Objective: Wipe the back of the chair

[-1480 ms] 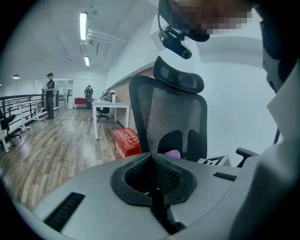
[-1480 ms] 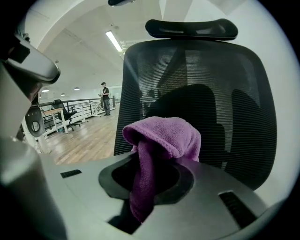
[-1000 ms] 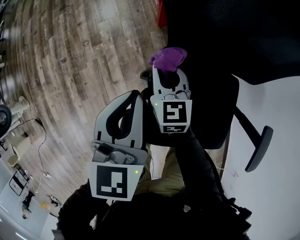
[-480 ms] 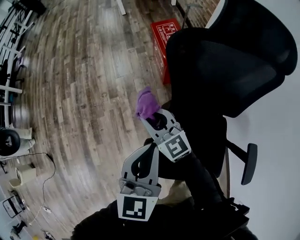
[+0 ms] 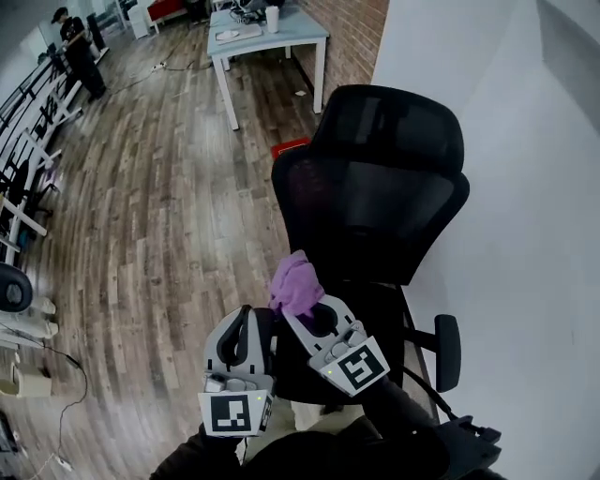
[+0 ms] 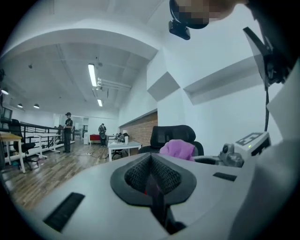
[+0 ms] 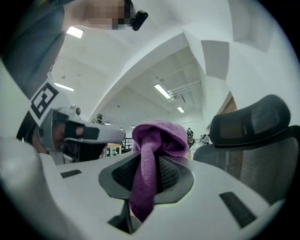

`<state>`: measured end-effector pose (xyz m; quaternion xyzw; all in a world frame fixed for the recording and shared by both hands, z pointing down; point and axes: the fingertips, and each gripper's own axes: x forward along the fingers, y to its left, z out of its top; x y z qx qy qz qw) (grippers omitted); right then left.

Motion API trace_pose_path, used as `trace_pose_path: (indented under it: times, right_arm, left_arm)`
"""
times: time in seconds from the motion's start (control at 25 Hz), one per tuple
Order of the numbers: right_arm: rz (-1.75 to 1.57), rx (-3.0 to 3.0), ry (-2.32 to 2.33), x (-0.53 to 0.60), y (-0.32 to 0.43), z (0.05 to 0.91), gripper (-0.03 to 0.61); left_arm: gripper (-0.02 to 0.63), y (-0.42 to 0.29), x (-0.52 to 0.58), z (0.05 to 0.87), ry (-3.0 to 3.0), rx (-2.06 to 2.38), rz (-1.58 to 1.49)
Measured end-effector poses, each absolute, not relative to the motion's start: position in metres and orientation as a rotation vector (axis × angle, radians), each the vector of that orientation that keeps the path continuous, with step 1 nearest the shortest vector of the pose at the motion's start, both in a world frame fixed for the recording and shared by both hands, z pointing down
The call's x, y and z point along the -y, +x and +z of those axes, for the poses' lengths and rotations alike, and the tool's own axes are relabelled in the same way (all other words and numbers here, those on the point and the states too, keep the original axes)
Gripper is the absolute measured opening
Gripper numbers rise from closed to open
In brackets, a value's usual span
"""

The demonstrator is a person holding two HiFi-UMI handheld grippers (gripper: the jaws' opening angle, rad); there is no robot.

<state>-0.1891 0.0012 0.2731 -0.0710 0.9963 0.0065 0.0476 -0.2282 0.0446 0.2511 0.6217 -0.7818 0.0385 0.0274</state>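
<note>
Right gripper (image 5: 302,314) first: jaws pinched on purple cloth (image 5: 295,284), bunched up past the tips, tail hanging down through the gap in the right gripper view. Left gripper (image 5: 246,323) just beside, on its left, jaws pressed together on nothing. Both low in the head view, near black mesh chair (image 5: 375,187). Cloth over the lower part of the chair back; touching or not, cannot tell. Chair close to white wall (image 5: 525,234), armrest (image 5: 447,352) at right. Wood floor (image 5: 159,234) all around, table (image 5: 267,28) well behind the chair, person (image 5: 75,42) far off top left.
</note>
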Motion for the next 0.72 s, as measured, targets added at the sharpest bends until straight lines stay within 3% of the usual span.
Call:
trace_pose_path:
  times: [0.36,0.72]
  right_arm:
    - [-0.25,-3.065,-0.594,-0.035,-0.017,0.23,0.071]
    - [-0.135,-2.935,-0.844,-0.044,0.066,0.172,0.071]
  left_arm:
    - [0.003,-0.048,-0.053,0.231,2.094,2.208,0.052]
    - [0.003,0.026,-0.054,0.157,2.289,2.201,-0.022]
